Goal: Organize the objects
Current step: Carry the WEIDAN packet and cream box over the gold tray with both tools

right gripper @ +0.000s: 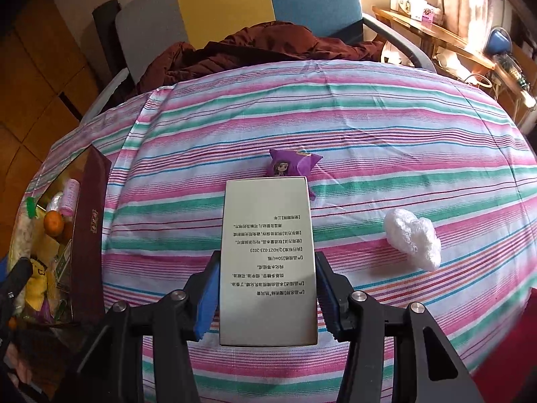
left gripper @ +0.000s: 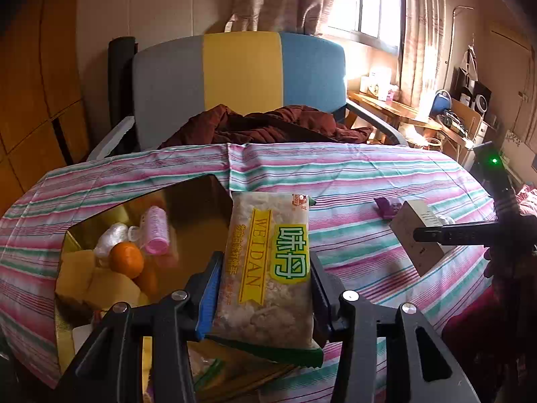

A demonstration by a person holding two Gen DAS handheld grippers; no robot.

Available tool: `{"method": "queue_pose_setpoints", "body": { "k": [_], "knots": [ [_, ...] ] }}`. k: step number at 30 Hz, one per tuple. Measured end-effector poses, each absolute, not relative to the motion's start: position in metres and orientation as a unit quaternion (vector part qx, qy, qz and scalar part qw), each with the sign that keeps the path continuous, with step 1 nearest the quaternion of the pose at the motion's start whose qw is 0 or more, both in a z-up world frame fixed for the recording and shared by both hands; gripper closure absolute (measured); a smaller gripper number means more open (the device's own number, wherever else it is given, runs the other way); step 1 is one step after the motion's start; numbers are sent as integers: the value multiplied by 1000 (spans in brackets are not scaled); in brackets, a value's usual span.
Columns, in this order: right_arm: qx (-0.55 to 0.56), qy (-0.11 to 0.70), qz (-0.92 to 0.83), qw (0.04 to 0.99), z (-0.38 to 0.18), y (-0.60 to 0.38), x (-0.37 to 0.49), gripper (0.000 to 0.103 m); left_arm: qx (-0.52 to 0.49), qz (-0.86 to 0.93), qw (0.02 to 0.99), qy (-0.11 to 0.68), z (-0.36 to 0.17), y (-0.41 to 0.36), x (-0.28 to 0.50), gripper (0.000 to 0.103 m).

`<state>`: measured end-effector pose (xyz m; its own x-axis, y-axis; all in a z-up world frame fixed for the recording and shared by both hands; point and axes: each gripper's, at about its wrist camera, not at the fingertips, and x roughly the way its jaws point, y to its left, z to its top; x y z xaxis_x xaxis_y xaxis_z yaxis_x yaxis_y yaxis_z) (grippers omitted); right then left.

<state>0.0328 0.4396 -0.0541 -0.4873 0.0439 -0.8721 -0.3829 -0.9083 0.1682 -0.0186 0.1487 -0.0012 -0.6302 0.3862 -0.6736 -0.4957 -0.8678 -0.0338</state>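
Left claw (left gripper: pixel 265 278) is clamped on a snack packet (left gripper: pixel 268 268), held above the open box (left gripper: pixel 141 208) at the desk's (right gripper: pixel 369 127) left edge. Right claw (right gripper: pixel 266 285) grips a printed carton (right gripper: pixel 268 255) above the desk's middle, just short of a purple sachet (right gripper: pixel 292 163).

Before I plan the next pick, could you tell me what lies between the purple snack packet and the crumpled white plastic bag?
Only bare striped cloth lies between the purple snack packet and the crumpled white plastic bag, per the right wrist view.
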Motion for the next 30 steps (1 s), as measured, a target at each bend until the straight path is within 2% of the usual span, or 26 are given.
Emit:
{"method": "queue_pose_setpoints", "body": {
  "k": [8,22,30],
  "knots": [
    [-480,170,857,73,-39,389,21,51,-371,902,217,44,-8,109,-26,55],
    [-458,161,872,-60,-3,275,-31,51,-396,903,153,-68,-17,1,-43,56],
    [-463,160,869,-76,-1,239,-74,51,-406,895,160,-94,-22,-9,-49,56]
  ]
}}
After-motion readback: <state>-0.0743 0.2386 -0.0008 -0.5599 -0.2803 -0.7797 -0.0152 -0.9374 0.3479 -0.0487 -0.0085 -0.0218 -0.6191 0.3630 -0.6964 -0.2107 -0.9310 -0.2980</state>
